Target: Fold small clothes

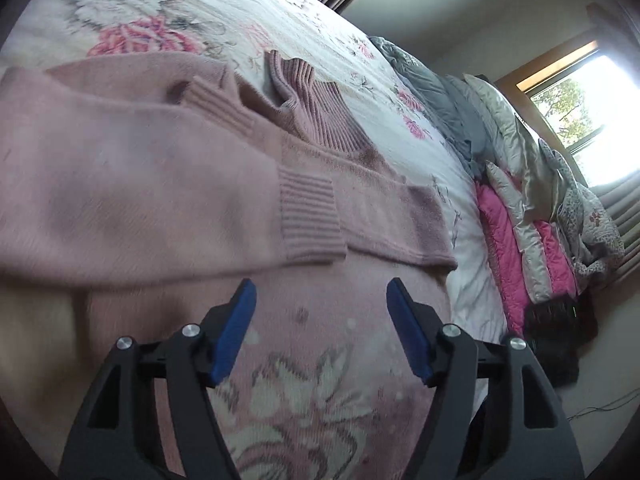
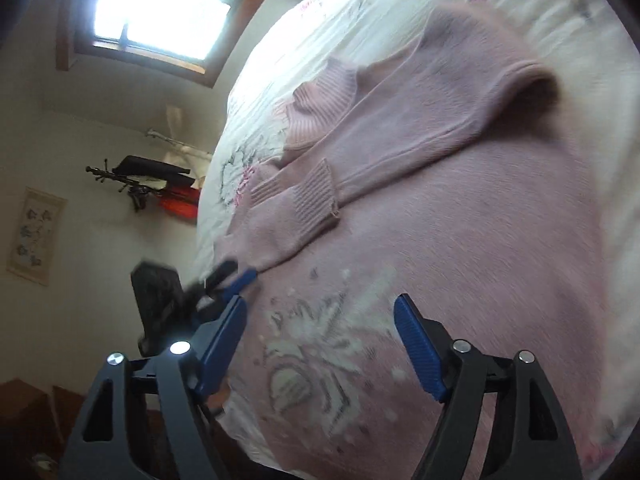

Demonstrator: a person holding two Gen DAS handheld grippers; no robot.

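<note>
A pink knitted sweater (image 1: 160, 184) with a pale flower pattern lies spread on the bed, both sleeves folded across its body. Its ribbed collar (image 1: 304, 92) points toward the far side. My left gripper (image 1: 320, 292) hovers open just above the sweater's lower body, nothing between its blue pads. In the right wrist view the same sweater (image 2: 460, 208) fills the middle, one ribbed cuff (image 2: 316, 196) lying on the front. My right gripper (image 2: 320, 312) is open over the flower pattern (image 2: 320, 352). The left gripper's blue fingertips (image 2: 240, 280) show at the sweater's left edge.
The bed carries a white floral quilt (image 1: 280, 12). Grey, cream and pink pillows and bedding (image 1: 520, 208) are piled along one side. A bright window (image 2: 160, 4) is in the wall, and a wall picture (image 2: 36, 236) and dark equipment (image 2: 148, 184) stand beyond the bed's edge.
</note>
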